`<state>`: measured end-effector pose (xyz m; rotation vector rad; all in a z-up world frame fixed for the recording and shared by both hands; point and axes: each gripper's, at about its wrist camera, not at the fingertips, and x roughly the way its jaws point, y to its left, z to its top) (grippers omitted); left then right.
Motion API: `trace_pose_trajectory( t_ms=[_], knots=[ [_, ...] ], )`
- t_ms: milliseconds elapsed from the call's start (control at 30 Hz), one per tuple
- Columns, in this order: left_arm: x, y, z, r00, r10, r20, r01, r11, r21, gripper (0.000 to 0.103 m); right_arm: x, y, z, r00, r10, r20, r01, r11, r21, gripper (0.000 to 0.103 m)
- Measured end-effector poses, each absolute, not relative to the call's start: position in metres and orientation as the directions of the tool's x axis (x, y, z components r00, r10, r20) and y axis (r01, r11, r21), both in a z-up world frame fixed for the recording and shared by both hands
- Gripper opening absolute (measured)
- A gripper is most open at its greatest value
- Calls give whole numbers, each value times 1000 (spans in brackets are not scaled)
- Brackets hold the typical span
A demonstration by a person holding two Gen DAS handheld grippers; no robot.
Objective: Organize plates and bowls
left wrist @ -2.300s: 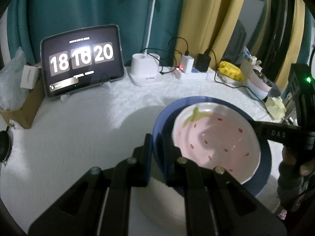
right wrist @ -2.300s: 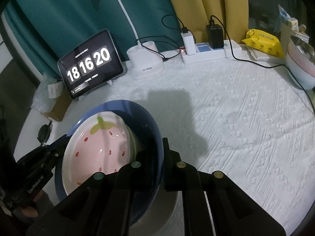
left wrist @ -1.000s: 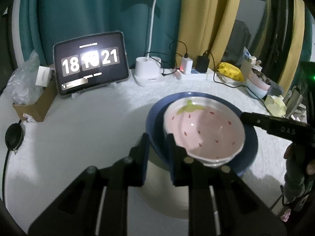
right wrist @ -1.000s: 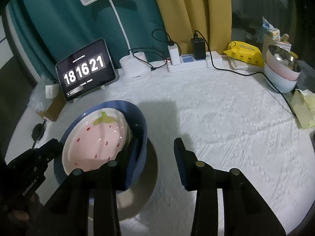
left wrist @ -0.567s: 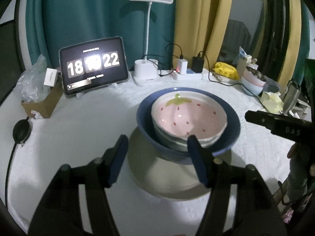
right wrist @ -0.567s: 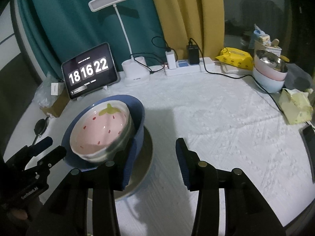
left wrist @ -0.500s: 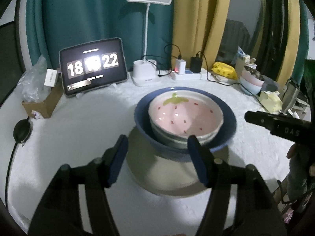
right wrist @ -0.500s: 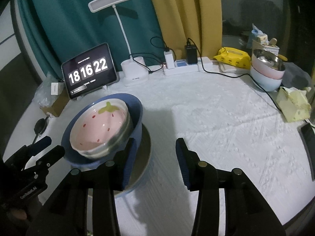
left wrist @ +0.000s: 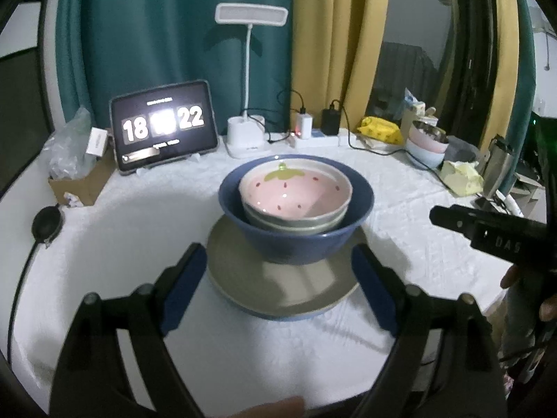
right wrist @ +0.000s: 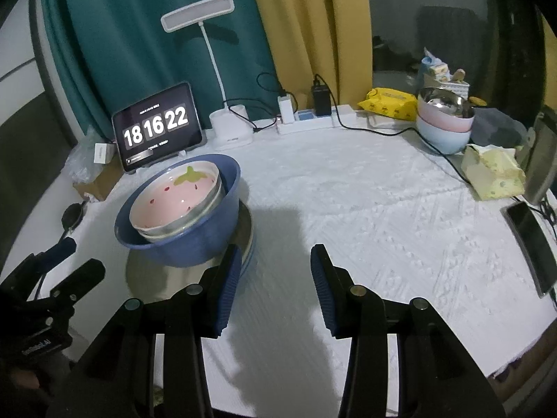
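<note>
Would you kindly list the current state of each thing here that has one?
left gripper: open, jaws just widened, nothing held
right gripper: open, empty
strawberry bowl: nested on top
blue bowl: upright on the plate
plate: flat on the cloth
tablet clock: lit
desk lamp: off

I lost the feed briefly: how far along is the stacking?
Done: strawberry bowl nests in the blue bowl, on the grey plate. In hand: nothing; left gripper has just been opening, right gripper open. Left: possibly the far bowls.
</note>
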<state>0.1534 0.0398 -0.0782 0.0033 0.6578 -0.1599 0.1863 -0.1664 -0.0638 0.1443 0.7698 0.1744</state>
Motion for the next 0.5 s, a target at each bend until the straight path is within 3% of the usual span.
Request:
trace_pose_trajectory(
  t_ms=[500],
  knots=[
    [96,16,-33,876,-137,-463,159,987,9,86,133,-181,-23,808,138,-572,-87,989,116,44]
  ],
)
